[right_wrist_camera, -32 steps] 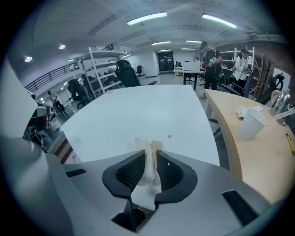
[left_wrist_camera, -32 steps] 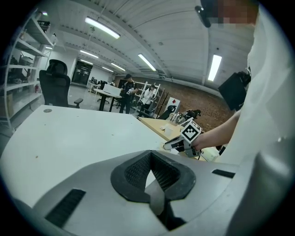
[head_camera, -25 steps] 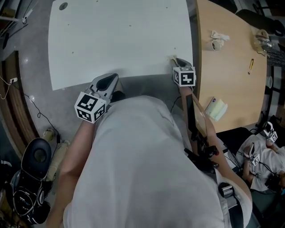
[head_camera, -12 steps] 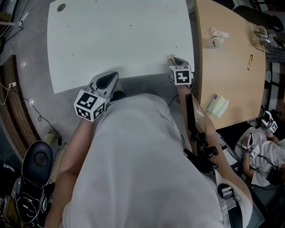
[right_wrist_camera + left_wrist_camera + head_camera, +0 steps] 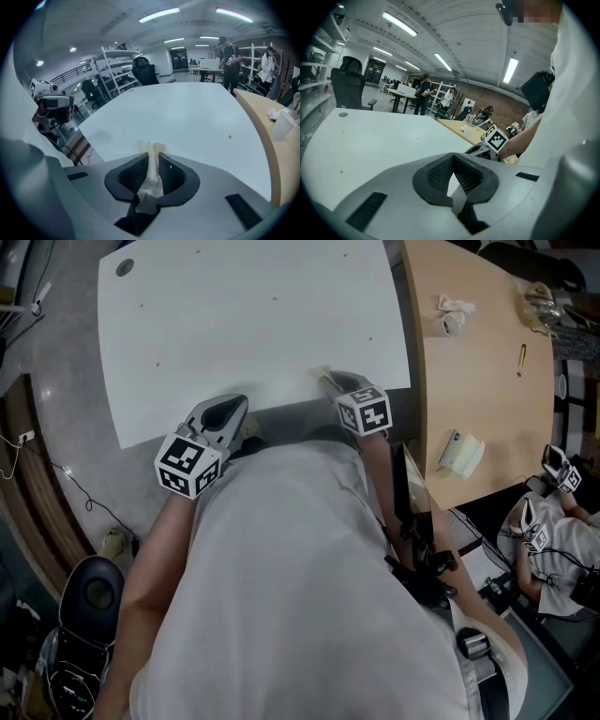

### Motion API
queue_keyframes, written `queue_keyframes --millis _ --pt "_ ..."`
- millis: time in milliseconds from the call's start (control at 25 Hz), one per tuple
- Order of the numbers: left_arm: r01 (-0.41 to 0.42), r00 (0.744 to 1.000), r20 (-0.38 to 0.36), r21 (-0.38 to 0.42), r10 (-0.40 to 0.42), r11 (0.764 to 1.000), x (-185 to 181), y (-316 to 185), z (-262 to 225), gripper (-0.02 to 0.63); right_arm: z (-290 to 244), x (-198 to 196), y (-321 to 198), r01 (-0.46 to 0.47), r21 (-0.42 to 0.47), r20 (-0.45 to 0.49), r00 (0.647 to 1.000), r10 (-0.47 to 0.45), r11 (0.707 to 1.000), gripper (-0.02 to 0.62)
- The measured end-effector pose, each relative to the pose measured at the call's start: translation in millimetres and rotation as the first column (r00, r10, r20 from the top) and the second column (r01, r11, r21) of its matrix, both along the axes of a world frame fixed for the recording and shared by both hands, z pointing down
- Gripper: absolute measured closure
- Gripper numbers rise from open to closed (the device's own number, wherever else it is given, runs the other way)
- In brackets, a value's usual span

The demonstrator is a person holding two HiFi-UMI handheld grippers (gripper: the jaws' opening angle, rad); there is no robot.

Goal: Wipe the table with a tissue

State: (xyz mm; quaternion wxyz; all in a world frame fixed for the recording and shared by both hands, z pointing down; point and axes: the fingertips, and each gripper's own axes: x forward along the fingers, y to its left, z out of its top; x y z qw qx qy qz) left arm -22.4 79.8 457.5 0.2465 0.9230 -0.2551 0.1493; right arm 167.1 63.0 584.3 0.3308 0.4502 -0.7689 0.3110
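Note:
The white table point(image 5: 253, 315) lies in front of me. My right gripper point(image 5: 330, 381) points down at the table's near edge, shut on a crumpled white tissue point(image 5: 322, 375). In the right gripper view the tissue point(image 5: 151, 164) is pinched between the pads and sticks out past the tips of my right gripper point(image 5: 151, 157), whose jaws have just been closing on it. My left gripper point(image 5: 223, 414) hangs at the near edge further left, off the table top. In its own view my left gripper point(image 5: 453, 161) has its tips together with nothing between them. A small brown speck point(image 5: 229, 137) marks the table.
A wooden table point(image 5: 478, 371) adjoins on the right, with a tissue pack point(image 5: 461, 454), a crumpled tissue beside a cup point(image 5: 452, 315) and a yellow pen point(image 5: 521, 354). A black chair point(image 5: 84, 592) stands at the lower left. Seated people point(image 5: 553, 521) are at the right edge.
My right gripper has slid left along the table's near edge with the tissue in it. The left gripper has stayed in place.

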Motion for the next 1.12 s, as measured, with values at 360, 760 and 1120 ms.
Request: queue_keyframes --millis 360,760,1120 --pt "-0.055 0.998 -0.02 0.014 0.055 0.998 -12.0 1.7 -0.8 0.601 -26.5 2.1 0.1 -0.1 0.053 0.046 0.994 0.098 0.994 0.523" --pt "-0.068 0.997 -0.027 0.033 0.069 0.997 -27.4 -2.2 -3.4 0.6 -40.1 42.1 5.4 -0.258 0.102 0.015 0.966 0.258 0.961 0.523" --pt "-0.069 0.997 -0.016 0.017 0.07 0.997 -25.0 -0.3 2.4 0.601 -15.4 61.0 28.8 -0.326 0.064 -0.004 0.945 0.327 0.943 0.522"
